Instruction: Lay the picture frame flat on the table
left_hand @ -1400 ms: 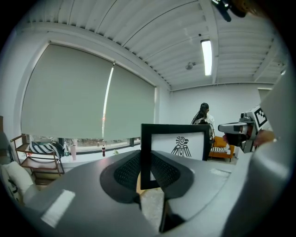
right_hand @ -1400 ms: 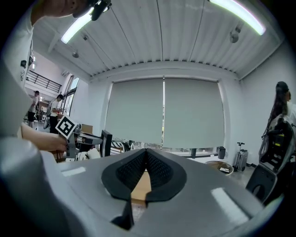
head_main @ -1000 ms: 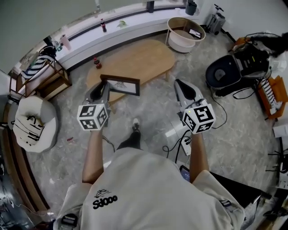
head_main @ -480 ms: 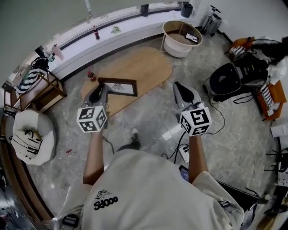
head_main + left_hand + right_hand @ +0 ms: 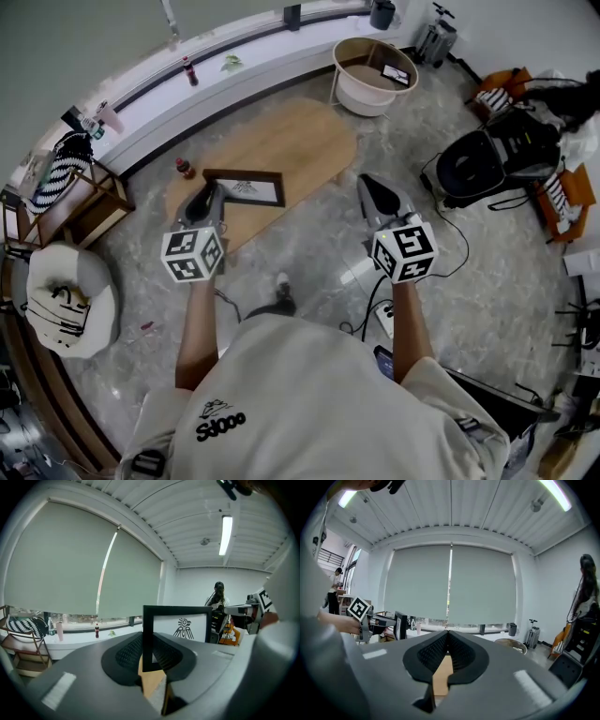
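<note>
black picture frame (image 5: 246, 187), clamped at one edge in our left gripper (image 5: 210, 190) over the table (image 5: 300, 131), we should tilt down slowly, face up; our right gripper (image 5: 367, 180) is closed, empty.

Picture frame (image 5: 246, 187): at the tabletop's (image 5: 300, 141) left end, its left edge between the left gripper's (image 5: 209, 189) jaws.
Right gripper (image 5: 366, 181): right of the tabletop, over the floor (image 5: 309, 246).

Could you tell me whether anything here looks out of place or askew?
Only the picture frame: it is roughly upright, its left edge clamped in the left gripper, over the wooden table rather than lying flat. Nothing looks spilled or damaged.
</note>
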The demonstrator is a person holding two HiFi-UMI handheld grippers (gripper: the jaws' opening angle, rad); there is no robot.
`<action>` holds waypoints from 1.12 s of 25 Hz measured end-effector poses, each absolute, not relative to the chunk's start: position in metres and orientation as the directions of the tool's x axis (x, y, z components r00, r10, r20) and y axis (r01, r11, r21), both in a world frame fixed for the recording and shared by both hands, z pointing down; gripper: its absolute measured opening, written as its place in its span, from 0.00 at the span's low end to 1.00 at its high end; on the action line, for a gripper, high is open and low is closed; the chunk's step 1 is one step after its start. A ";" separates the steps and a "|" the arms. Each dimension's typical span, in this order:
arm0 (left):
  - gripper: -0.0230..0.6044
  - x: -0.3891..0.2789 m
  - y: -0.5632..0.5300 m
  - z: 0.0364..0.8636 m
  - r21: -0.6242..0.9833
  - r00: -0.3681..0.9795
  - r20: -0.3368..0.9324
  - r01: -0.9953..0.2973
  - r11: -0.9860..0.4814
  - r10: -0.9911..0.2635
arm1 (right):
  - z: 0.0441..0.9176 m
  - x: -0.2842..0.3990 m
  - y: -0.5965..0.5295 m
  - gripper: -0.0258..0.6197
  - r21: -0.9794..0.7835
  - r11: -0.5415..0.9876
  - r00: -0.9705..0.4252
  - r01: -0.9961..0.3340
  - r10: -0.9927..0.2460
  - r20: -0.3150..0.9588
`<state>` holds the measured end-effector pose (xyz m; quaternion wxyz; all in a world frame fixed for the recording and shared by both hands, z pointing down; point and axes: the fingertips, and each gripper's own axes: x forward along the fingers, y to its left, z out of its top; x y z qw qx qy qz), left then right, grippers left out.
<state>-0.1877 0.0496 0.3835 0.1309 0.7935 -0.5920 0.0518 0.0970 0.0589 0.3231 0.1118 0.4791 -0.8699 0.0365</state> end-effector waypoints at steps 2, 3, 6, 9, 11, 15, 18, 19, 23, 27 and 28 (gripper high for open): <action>0.15 -0.191 0.037 0.387 0.149 0.298 0.244 -0.952 -0.268 -0.923 | 0.325 0.097 0.047 0.04 0.049 0.521 -0.497 -0.852 -0.835 0.237; 0.15 -0.194 0.030 0.388 0.152 0.301 0.246 -0.951 -0.270 -0.921 | 0.326 0.095 0.040 0.04 0.052 0.515 -0.489 -0.856 -0.838 0.242; 0.15 -0.203 0.010 0.392 0.157 0.313 0.248 -0.947 -0.280 -0.917 | 0.329 0.086 0.022 0.04 0.059 0.507 -0.477 -0.860 -0.839 0.262; 0.15 -0.207 -0.010 0.397 0.157 0.330 0.251 -0.942 -0.298 -0.910 | 0.333 0.080 0.007 0.04 0.058 0.502 -0.469 -0.863 -0.839 0.275; 0.15 -0.206 -0.022 0.401 0.159 0.341 0.257 -0.938 -0.308 -0.904 | 0.335 0.078 -0.002 0.04 0.056 0.494 -0.462 -0.867 -0.842 0.279; 0.15 -0.201 -0.043 0.406 0.164 0.355 0.268 -0.933 -0.321 -0.895 | 0.338 0.081 -0.015 0.04 0.067 0.480 -0.441 -0.875 -0.846 0.299; 0.15 -0.198 -0.052 0.411 0.168 0.367 0.276 -0.928 -0.332 -0.888 | 0.343 0.089 -0.024 0.04 0.055 0.453 -0.415 -0.890 -0.853 0.317; 0.15 -0.197 -0.056 0.414 0.169 0.371 0.281 -0.927 -0.335 -0.885 | 0.345 0.090 -0.028 0.04 0.049 0.445 -0.408 -0.894 -0.856 0.318; 0.15 -0.195 -0.073 0.426 0.178 0.379 0.300 -0.924 -0.338 -0.875 | 0.350 0.096 -0.045 0.04 0.039 0.425 -0.393 -0.904 -0.865 0.311; 0.15 -0.189 -0.095 0.430 0.176 0.376 0.315 -0.925 -0.336 -0.871 | 0.357 0.104 -0.068 0.04 0.017 0.427 -0.400 -0.904 -0.861 0.313; 0.15 -0.186 -0.102 0.430 0.174 0.375 0.316 -0.926 -0.336 -0.872 | 0.358 0.107 -0.075 0.04 0.016 0.428 -0.402 -0.904 -0.860 0.313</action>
